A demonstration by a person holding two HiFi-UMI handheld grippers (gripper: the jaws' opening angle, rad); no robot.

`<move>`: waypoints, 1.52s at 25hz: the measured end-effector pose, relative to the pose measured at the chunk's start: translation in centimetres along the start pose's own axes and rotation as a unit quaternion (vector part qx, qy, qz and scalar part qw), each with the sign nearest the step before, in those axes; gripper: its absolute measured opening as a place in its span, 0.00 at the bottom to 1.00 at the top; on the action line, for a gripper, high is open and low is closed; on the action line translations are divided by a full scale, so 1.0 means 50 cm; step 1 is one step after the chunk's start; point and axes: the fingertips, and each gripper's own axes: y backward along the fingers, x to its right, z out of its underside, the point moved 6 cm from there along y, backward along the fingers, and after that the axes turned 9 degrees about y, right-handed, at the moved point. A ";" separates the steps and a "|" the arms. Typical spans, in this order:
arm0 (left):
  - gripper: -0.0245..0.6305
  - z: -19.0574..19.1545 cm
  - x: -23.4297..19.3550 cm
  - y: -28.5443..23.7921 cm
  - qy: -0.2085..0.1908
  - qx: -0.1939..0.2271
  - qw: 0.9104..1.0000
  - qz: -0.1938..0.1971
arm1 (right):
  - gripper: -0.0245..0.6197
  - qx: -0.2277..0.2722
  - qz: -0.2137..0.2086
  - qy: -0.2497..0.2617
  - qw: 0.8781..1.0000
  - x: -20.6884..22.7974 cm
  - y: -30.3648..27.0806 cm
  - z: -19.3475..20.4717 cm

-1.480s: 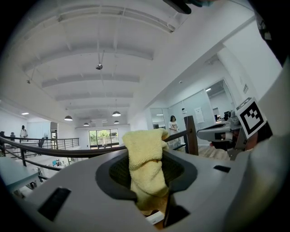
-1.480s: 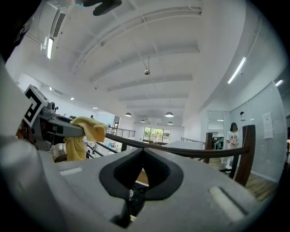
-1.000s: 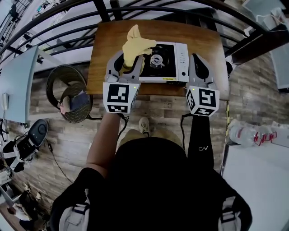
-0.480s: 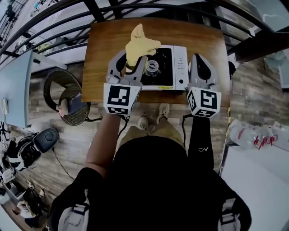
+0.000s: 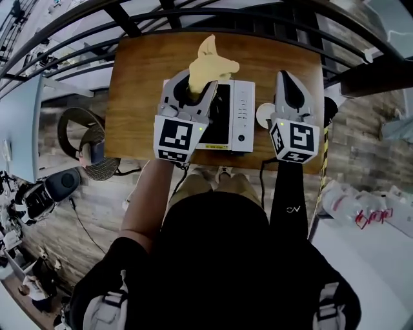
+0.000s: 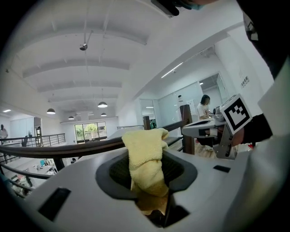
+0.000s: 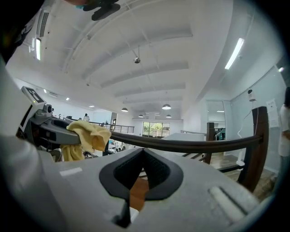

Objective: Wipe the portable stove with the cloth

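The portable stove [image 5: 235, 116], white with a black top, lies on the wooden table [image 5: 135, 84]. My left gripper [image 5: 191, 82] hangs over the stove's left part, shut on a yellow cloth [image 5: 211, 63] that sticks up past its fingertips. In the left gripper view the cloth [image 6: 146, 158] is bunched between the jaws of the left gripper [image 6: 146, 181]. My right gripper [image 5: 286, 77] is just right of the stove, shut and holding nothing. In the right gripper view its jaw tips meet at the right gripper [image 7: 144, 153], with the cloth [image 7: 88, 131] off to the left.
A small white round thing [image 5: 263, 115] lies on the table between stove and right gripper. A dark railing [image 5: 226, 16] runs beyond the table's far edge. A round chair [image 5: 80, 138] stands on the floor to the left, and white bags [image 5: 352, 200] lie at right.
The left gripper with the cloth has moved further over the stove, and the burner is now hidden under it. The right gripper has moved forward alongside the stove.
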 end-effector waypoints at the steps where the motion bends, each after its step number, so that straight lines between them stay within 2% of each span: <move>1: 0.25 0.004 0.008 -0.022 -0.003 -0.007 1.000 0.005 | 0.04 -0.001 -0.004 0.000 1.000 0.012 -0.011 0.006; 6: 0.25 0.045 0.049 -0.120 -0.033 -0.062 0.996 0.049 | 0.04 -0.007 -0.007 -0.014 1.000 0.062 -0.044 0.039; 13: 0.25 0.132 0.108 -0.216 -0.076 -0.162 0.978 0.107 | 0.04 -0.020 -0.006 -0.012 1.000 0.085 -0.048 0.070; 17: 0.25 0.191 0.141 -0.258 -0.122 -0.221 0.958 0.134 | 0.04 -0.029 0.000 -0.015 0.999 0.099 -0.041 0.090; 21: 0.25 0.261 0.156 -0.284 -0.161 -0.307 0.928 0.135 | 0.04 -0.037 0.009 -0.018 0.999 0.116 -0.033 0.100; 27: 0.25 0.323 0.159 -0.290 -0.164 -0.379 0.900 0.139 | 0.04 -0.045 0.008 -0.022 0.999 0.116 -0.022 0.112; 33: 0.24 0.334 0.173 -0.268 -0.178 -0.416 0.879 0.147 | 0.04 -0.042 0.000 -0.023 0.999 0.104 -0.014 0.113; 38: 0.24 0.337 0.203 -0.211 -0.172 -0.429 0.869 0.175 | 0.04 -0.033 0.002 -0.022 0.999 0.085 0.013 0.095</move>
